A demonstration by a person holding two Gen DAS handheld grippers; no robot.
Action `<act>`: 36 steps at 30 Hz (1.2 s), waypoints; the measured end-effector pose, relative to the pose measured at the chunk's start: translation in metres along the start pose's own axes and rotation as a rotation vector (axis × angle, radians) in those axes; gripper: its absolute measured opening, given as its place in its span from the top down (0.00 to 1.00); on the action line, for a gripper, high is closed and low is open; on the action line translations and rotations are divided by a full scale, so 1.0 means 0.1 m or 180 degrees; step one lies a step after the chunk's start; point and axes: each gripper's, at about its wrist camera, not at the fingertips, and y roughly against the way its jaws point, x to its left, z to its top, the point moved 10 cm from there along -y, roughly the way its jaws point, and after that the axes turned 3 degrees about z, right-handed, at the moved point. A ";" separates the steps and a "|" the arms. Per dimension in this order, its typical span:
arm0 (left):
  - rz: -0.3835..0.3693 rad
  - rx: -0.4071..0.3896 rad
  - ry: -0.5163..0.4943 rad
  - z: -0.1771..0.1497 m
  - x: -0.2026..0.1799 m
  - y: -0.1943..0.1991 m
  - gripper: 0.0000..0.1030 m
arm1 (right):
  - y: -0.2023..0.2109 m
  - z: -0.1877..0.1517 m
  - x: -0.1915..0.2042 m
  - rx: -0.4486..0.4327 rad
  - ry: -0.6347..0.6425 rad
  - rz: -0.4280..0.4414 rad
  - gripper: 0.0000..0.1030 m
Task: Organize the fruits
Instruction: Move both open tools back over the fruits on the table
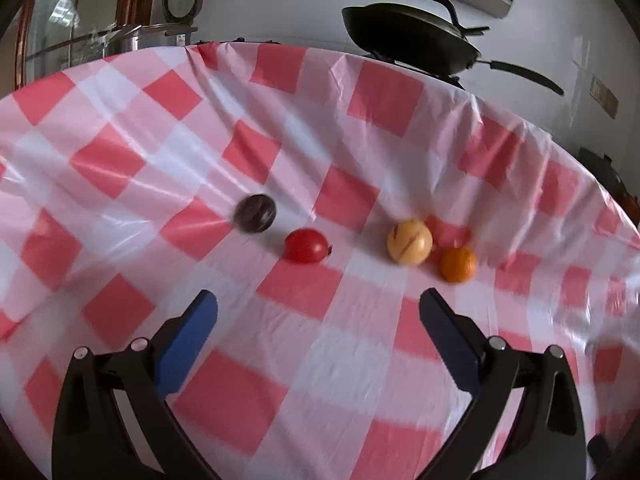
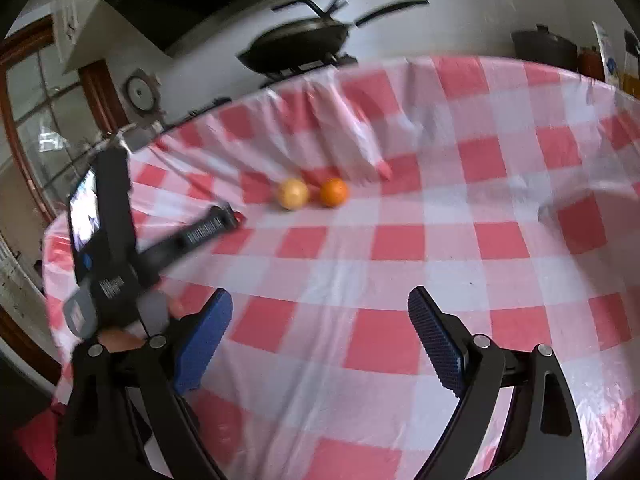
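In the left wrist view a dark purple fruit (image 1: 256,213), a red tomato (image 1: 307,245), a pale yellow fruit (image 1: 409,242) and an orange (image 1: 458,264) lie in a row on the red-and-white checked tablecloth (image 1: 312,360). My left gripper (image 1: 318,304) is open and empty, just short of the tomato. In the right wrist view the yellow fruit (image 2: 293,194) and the orange (image 2: 334,192) lie side by side far ahead. My right gripper (image 2: 320,304) is open and empty. The left gripper's body (image 2: 116,248) hides the other fruits there.
A black wok (image 1: 412,36) stands on a stove behind the table's far edge; it also shows in the right wrist view (image 2: 300,40). A metal pot (image 1: 152,36) and a window are at the back left. The cloth is wrinkled near the far edge (image 2: 360,136).
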 end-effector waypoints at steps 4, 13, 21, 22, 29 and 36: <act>-0.0162 0.0067 0.0200 0.07 0.02 -0.22 0.02 | -0.27 -0.08 -0.22 0.0154 -0.0182 -0.0075 0.16; -0.0804 0.0467 0.0801 0.04 0.19 -0.45 0.02 | -0.82 0.30 -0.31 0.0166 -0.0367 -0.0083 0.16; -0.0875 0.0566 0.0513 -0.04 0.01 -0.49 0.02 | -1.39 0.63 -0.29 0.0330 -0.0164 -0.0224 0.16; -0.0885 0.0589 0.0498 -0.05 0.00 -0.50 0.02 | -1.46 0.66 -0.28 0.0357 -0.0119 -0.0259 0.16; -0.0926 0.0663 0.0673 -0.06 0.10 -0.53 0.02 | -1.87 0.80 -0.06 0.0571 0.0321 -0.0380 0.21; -0.0761 0.0538 0.0717 0.00 0.21 -0.50 0.02 | -2.13 0.92 -0.03 0.0652 0.0381 -0.0474 0.51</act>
